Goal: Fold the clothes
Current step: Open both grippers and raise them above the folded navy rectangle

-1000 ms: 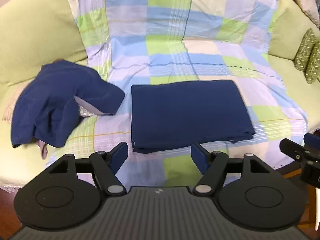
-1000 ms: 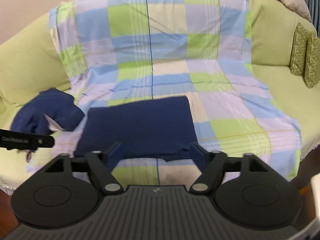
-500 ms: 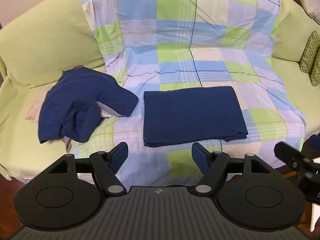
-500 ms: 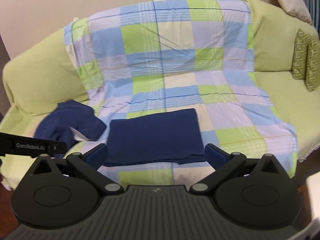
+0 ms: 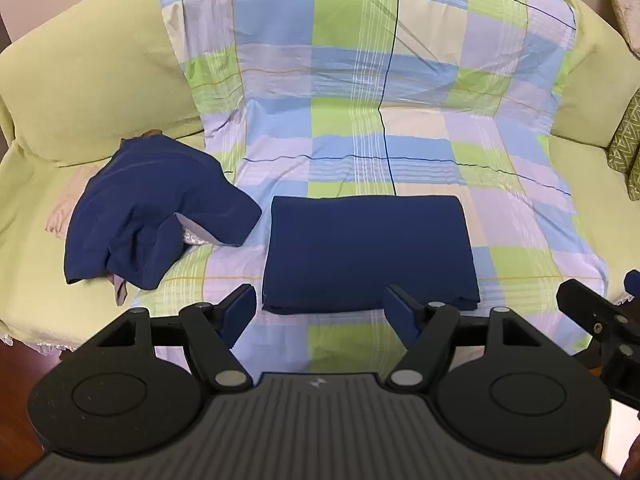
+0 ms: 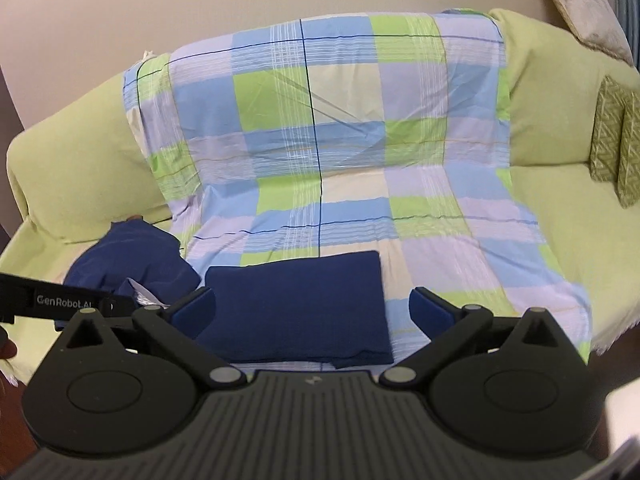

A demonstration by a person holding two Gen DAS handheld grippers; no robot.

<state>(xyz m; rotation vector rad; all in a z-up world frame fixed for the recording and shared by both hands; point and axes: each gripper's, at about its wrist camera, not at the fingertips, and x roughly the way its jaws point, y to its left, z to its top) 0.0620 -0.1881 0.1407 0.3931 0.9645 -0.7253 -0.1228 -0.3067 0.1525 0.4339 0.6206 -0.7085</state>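
Black gripper (image 5: 320,310), blue pads (image 5: 240,308), ribbed housing

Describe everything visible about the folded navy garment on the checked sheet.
The folded navy garment is a flat, neat rectangle of dark blue, matte woven-looking cloth, several layers thick at its near edge, with one lower layer poking out at the near right corner. It lies flat on the checked sheet covering the sofa seat, long side across the view. A crumpled navy garment sits to its left, apart from it. Neither tool touches it.
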